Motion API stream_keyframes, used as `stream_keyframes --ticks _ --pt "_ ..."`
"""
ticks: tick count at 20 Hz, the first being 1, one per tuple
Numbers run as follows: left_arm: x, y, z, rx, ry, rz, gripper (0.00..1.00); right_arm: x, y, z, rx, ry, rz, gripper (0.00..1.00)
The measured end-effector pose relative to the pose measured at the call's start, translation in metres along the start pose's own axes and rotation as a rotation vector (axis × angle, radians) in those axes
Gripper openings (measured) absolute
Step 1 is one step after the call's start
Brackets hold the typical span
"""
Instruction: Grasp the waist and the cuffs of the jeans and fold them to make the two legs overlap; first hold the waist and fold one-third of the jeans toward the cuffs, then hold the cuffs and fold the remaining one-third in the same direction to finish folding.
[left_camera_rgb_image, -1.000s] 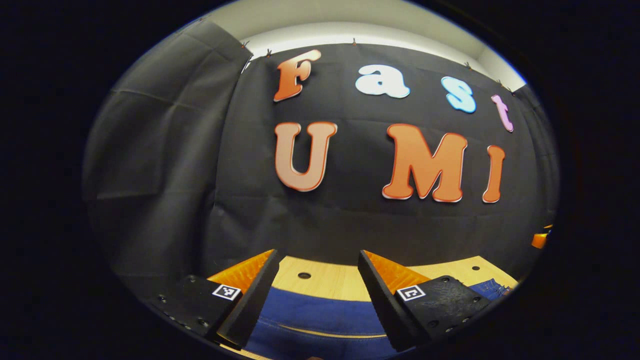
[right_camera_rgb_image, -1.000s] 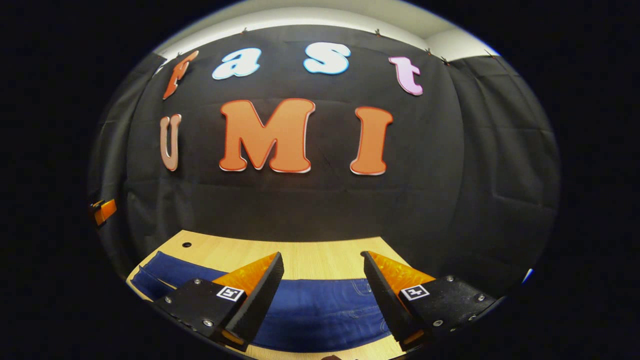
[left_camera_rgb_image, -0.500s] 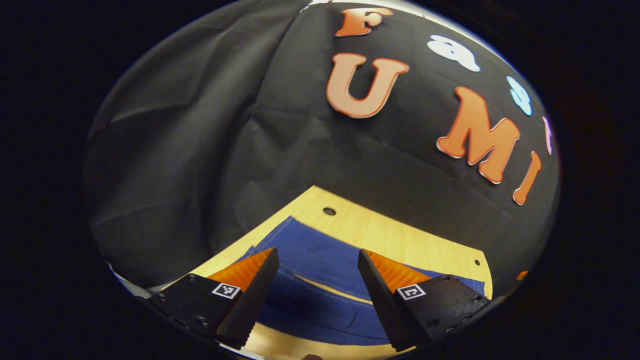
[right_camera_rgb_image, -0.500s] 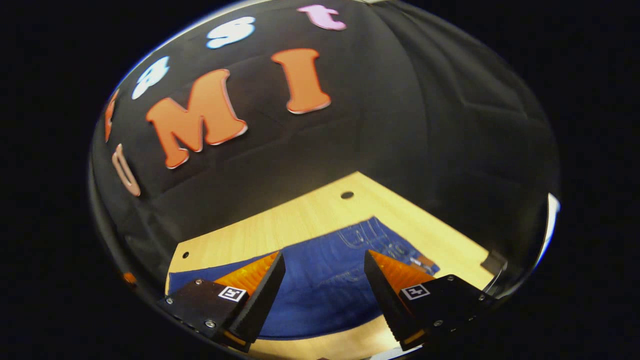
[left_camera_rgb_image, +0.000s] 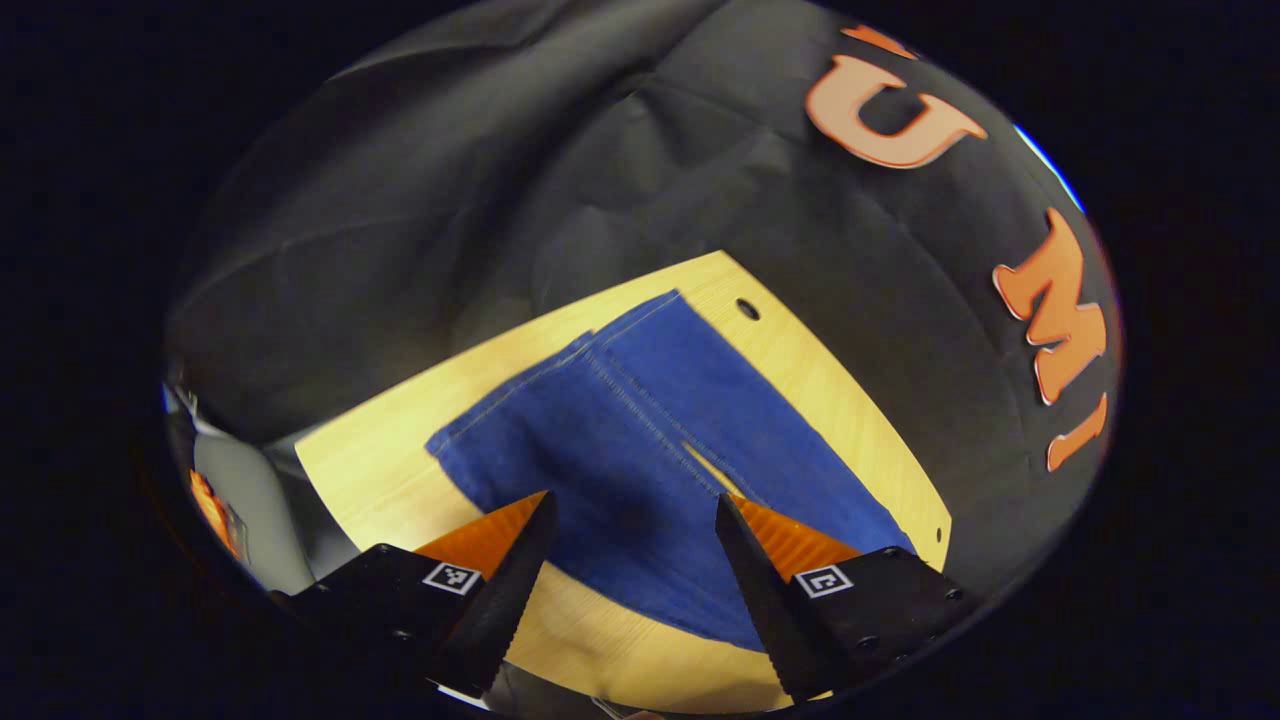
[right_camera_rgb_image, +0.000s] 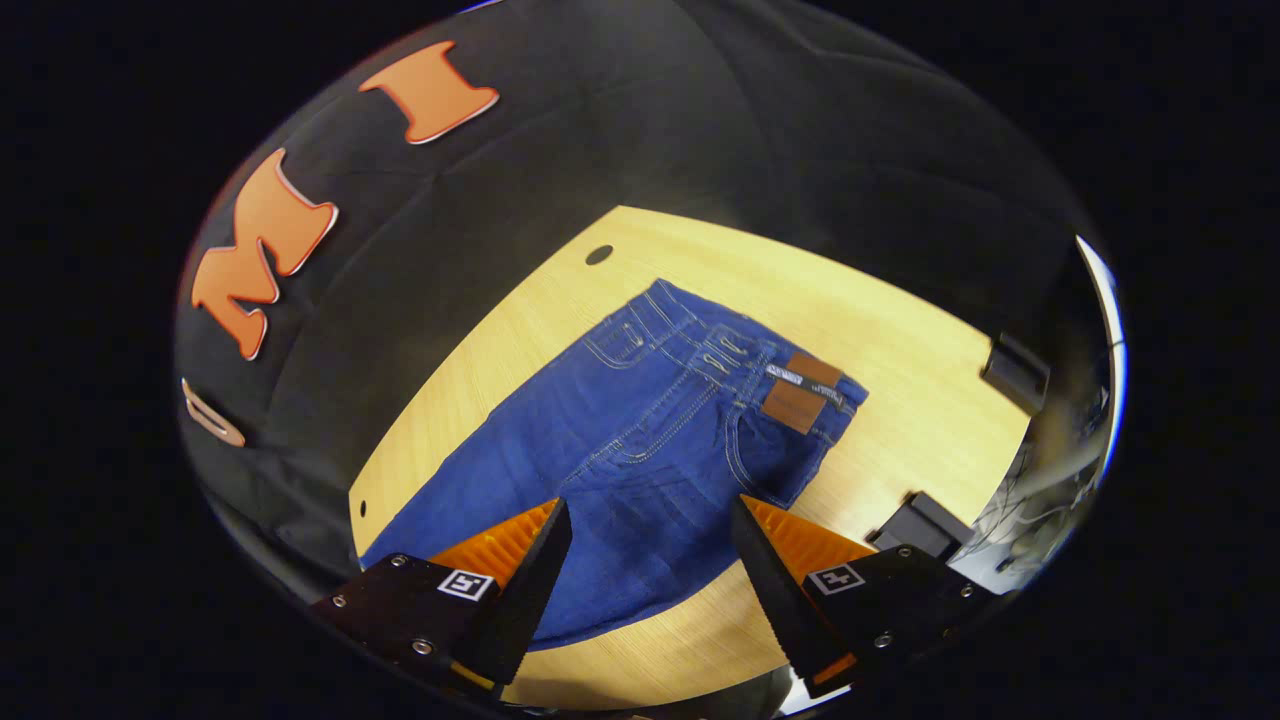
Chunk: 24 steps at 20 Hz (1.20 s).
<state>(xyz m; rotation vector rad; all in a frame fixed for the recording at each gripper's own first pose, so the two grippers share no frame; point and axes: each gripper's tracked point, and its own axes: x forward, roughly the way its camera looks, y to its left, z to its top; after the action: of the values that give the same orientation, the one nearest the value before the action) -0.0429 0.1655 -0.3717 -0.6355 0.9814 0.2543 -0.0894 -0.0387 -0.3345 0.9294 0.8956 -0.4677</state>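
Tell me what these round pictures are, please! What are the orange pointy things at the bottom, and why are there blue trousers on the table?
A person holds a grabbing tool in each hand, and a small camera rides on each tool, looking forward past its two fingers. The orange and black wedges are those fingers.

In the left gripper view, the left gripper is wide open above the leg end of the jeans, where the two legs lie side by side with a slit of table between them.

In the right gripper view, the right gripper is also open, above the waist end of the jeans, near their brown patch.

The jeans lie flat on a wooden table. Nothing is held yet. The job is to fold them.
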Motion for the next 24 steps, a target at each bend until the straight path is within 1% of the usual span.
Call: stream_keyframes --ticks 3,7,8,9,11,12,14,15,17,19,20,22,23,24 --pt "0.014 0.021 -0.016 -0.096 0.068 0.017 0.98 0.014 -0.015 -0.011 0.076 0.063 -0.01 0.98" --pt "0.024 0.033 -0.03 -0.215 0.122 0.007 0.98 0.021 -0.028 -0.017 0.139 0.103 -0.013 0.98" --pt "0.025 0.038 -0.031 -0.247 0.126 0.006 0.98 0.023 -0.033 -0.018 0.141 0.114 -0.018 1.0" --pt "0.027 0.042 -0.029 -0.277 0.128 0.004 0.98 0.024 -0.038 -0.018 0.143 0.121 -0.026 0.98" --pt "0.029 0.049 -0.024 -0.337 0.133 -0.004 0.98 0.027 -0.049 -0.017 0.166 0.13 -0.044 0.98" --pt "0.031 0.048 -0.016 -0.372 0.114 -0.028 0.98 0.029 -0.054 -0.016 0.186 0.131 -0.048 0.98" --pt "0.041 0.05 -0.008 -0.427 0.087 -0.053 0.95 0.033 -0.065 -0.013 0.223 0.133 -0.061 0.98" --pt "0.046 0.05 -0.003 -0.437 0.079 -0.067 0.95 0.037 -0.069 -0.012 0.236 0.14 -0.068 0.98" --pt "0.055 0.047 0.001 -0.424 0.077 -0.094 0.92 0.045 -0.075 -0.01 0.249 0.146 -0.079 0.98" --pt "0.062 0.043 0.004 -0.396 0.086 -0.103 0.85 0.049 -0.08 -0.013 0.254 0.168 -0.091 0.98" --pt "0.065 0.041 0.007 -0.389 0.088 -0.102 0.78 0.051 -0.078 -0.009 0.265 0.159 -0.083 0.98" --pt "0.071 0.035 0.01 -0.378 0.103 -0.102 0.78 0.053 -0.075 -0.007 0.284 0.16 -0.073 0.98" --pt "0.074 0.037 0.009 -0.369 0.117 -0.088 0.78 0.054 -0.075 -0.006 0.289 0.164 -0.07 0.98" --pt "0.075 0.035 0.011 -0.367 0.118 -0.092 0.7 0.055 -0.075 -0.006 0.291 0.165 -0.066 0.98"
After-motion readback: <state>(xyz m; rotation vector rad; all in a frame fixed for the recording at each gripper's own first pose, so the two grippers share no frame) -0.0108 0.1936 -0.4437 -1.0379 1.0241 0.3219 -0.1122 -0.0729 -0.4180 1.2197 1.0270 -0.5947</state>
